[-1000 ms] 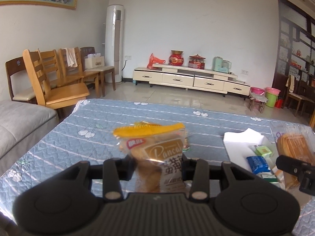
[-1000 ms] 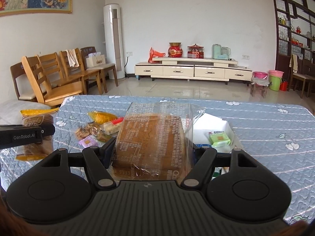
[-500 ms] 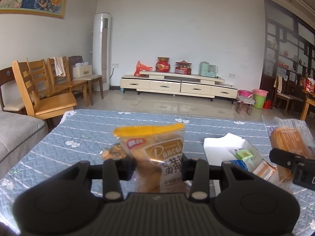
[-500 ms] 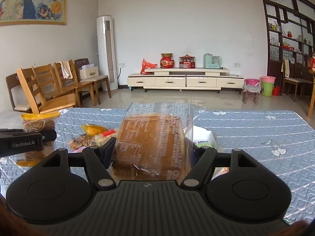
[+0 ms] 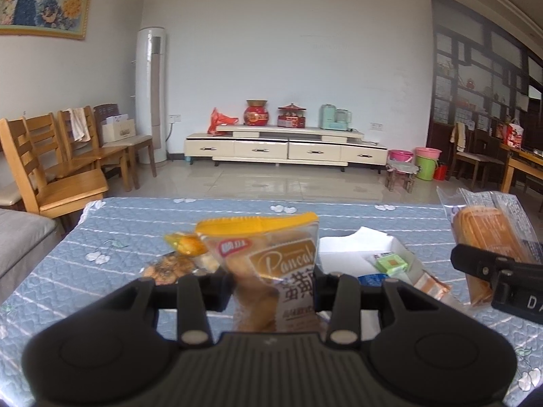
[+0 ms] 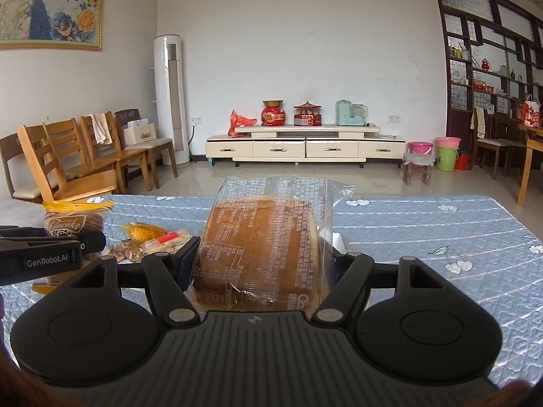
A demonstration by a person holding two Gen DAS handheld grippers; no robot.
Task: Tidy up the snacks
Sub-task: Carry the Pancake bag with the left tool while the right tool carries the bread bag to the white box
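While both packets are hanging above the blue quilted table (image 5: 101, 224), the nearest items are reading thus. Left gripper (image 5: 273, 283): jaws clamped on the pancake packet (image 5: 271, 264), gripping its lower half; the packet is standing upright, long axis vertical, yellow sealed edge on top. Judged light, crinkly and slippery; a hold on the filled body is looking safer than one on the seal. Right gripper (image 6: 261, 264): jaws wide but pressing both sides of the bread bag (image 6: 264, 244), also upright, loose clear film flaring above. Judged soft and crushable; a gentle squeeze across the loaf's sides suits. Farther off, loose snacks (image 6: 149, 240) are lying near the white box (image 5: 356, 251), partly filled.
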